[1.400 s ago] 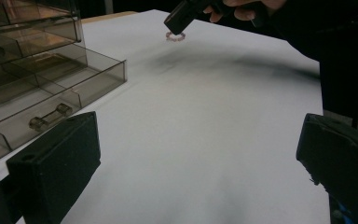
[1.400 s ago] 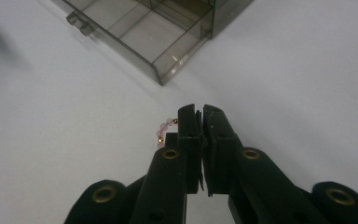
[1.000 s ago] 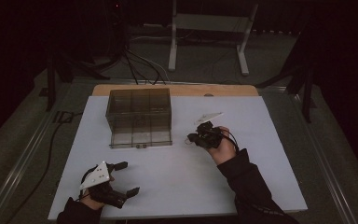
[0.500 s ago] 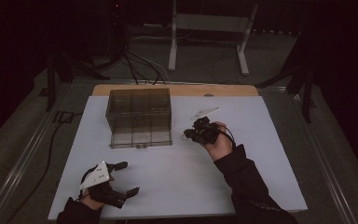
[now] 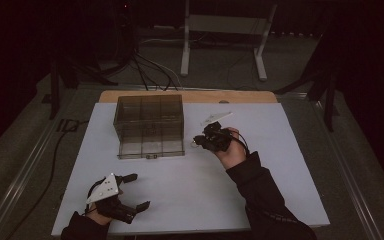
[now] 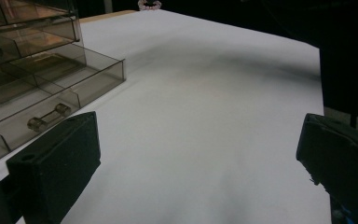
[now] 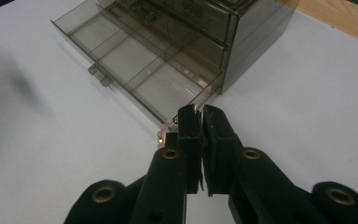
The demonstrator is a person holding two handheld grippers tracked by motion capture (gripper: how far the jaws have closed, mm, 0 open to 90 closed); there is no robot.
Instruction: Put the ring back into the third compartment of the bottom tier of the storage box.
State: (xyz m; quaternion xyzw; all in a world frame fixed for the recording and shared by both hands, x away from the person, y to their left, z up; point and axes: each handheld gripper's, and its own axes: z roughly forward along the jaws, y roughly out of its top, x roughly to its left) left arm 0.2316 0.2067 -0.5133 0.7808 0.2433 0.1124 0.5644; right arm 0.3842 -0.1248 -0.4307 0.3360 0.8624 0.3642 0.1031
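A smoky clear drawer cabinet [image 5: 149, 125] stands at the back left of the white table [image 5: 190, 190]. Its bottom drawer [image 7: 121, 60] is pulled out, has dividers and looks bare inside. My right gripper [image 5: 202, 141] hovers just right of the drawer's front corner. In the right gripper view it [image 7: 201, 119] is shut on a string of small pink beads [image 7: 164, 131], which hangs out at the left of the jaws. My left gripper [image 5: 135, 191] rests open near the front left edge. In the left gripper view it [image 6: 200, 135] holds nothing, and the cabinet [image 6: 28, 56] lies to its left.
A small pink beaded item [image 6: 149, 4] lies at the table's far edge, by the wooden strip [image 5: 190, 96]. Cables [image 5: 145, 70] and a metal stand [image 5: 222, 40] sit on the floor behind the table. A dark sleeve [image 5: 265, 200] crosses the front right.
My right gripper has moved a little left and away from the person, closer to the drawer's corner. The left gripper has stayed where it was.
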